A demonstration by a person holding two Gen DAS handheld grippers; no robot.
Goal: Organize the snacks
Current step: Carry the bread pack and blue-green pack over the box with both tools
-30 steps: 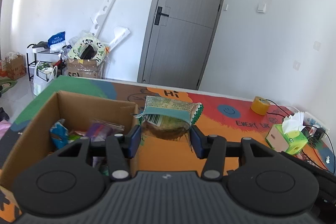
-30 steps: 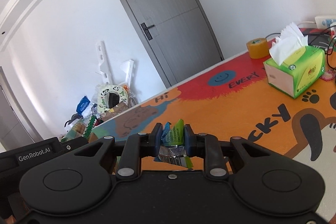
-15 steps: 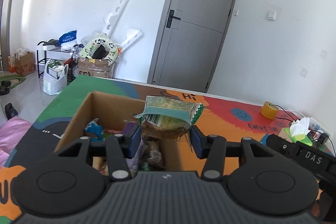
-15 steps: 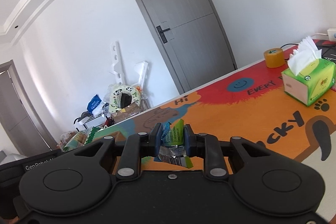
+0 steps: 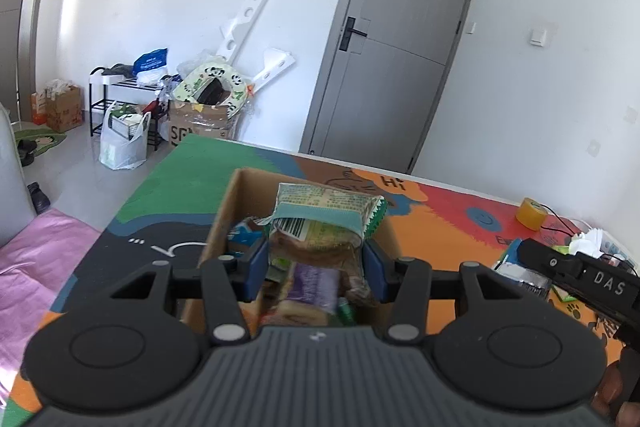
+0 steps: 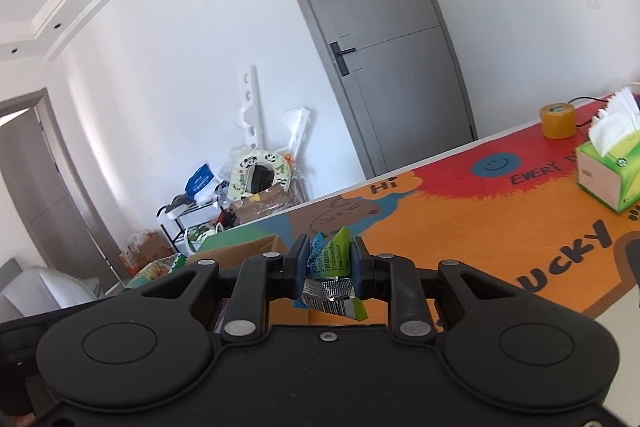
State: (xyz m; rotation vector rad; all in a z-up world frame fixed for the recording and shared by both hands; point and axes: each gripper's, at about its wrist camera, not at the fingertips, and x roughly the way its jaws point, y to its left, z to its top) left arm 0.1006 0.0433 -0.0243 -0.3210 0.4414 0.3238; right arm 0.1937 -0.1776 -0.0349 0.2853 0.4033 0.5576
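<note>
The left gripper [image 5: 314, 263] is pinching a green snack packet [image 5: 326, 217] right over the open cardboard box [image 5: 224, 219], while the right gripper [image 6: 329, 267] is squeezing small sachets [image 6: 330, 259] above the colourful table mat [image 6: 500, 227]. Best to lower the packet clear of the box walls before letting go, I'd say.

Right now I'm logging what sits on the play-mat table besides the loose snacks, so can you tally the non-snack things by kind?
Cardboard box: 1
Tissue box: 1
Yellow tape roll: 1
Total: 3
The far right end of the table is cluttered with cables and small things too hidden to count.
</note>
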